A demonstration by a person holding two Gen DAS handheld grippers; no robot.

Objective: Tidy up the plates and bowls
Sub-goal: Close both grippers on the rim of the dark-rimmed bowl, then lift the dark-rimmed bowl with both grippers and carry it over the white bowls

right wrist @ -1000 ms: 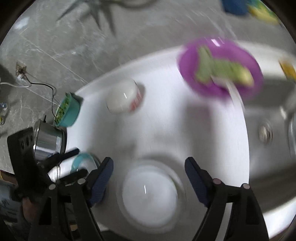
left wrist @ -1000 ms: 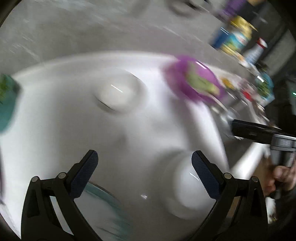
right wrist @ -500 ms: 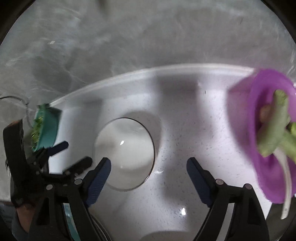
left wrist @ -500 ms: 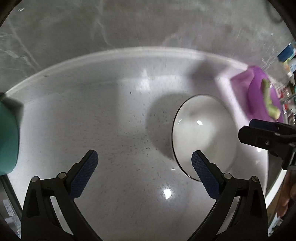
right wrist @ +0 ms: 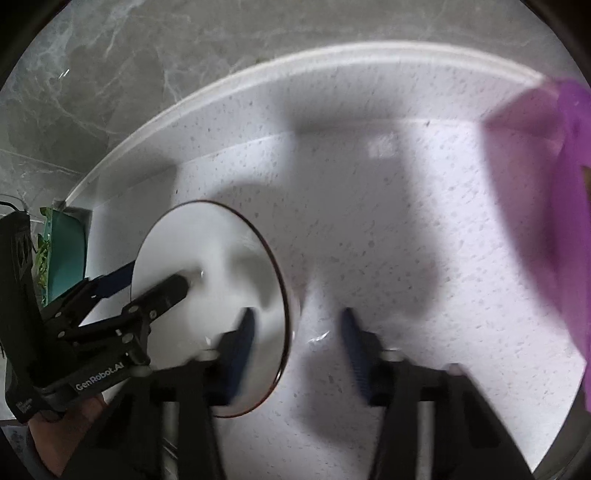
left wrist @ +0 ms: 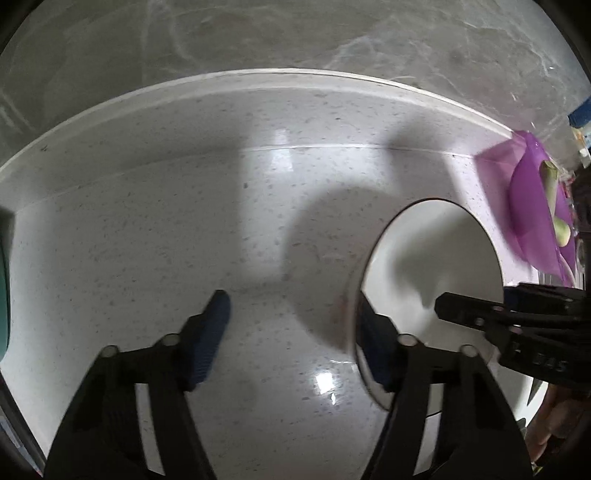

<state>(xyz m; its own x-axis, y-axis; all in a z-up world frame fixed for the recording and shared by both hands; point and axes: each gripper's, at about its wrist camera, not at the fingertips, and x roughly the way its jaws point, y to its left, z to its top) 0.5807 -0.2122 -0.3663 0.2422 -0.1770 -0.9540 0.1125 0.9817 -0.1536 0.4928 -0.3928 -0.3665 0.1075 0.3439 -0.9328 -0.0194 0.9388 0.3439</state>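
Observation:
A white bowl with a thin dark rim [left wrist: 428, 258] [right wrist: 210, 273] sits on the speckled white counter [left wrist: 184, 229]. My left gripper [left wrist: 295, 339] straddles its left rim, one finger inside and one outside, jaws part-closed with a gap. My right gripper [right wrist: 297, 343] straddles the bowl's right rim the same way, jaws part-closed and blurred. Neither has clamped the rim. Each gripper shows in the other's view: the right one in the left wrist view [left wrist: 498, 314], the left one in the right wrist view [right wrist: 122, 295].
A purple bowl with green vegetables [left wrist: 535, 206] [right wrist: 569, 221] stands to the right. A teal container with greens [right wrist: 62, 254] [left wrist: 3, 280] stands to the left. A grey marble wall [left wrist: 295, 33] rises behind the counter's raised back edge.
Both grippers have moved in onto the white bowl's rim from either side, and both jaws have narrowed from wide open. The bowl now looks larger and closer.

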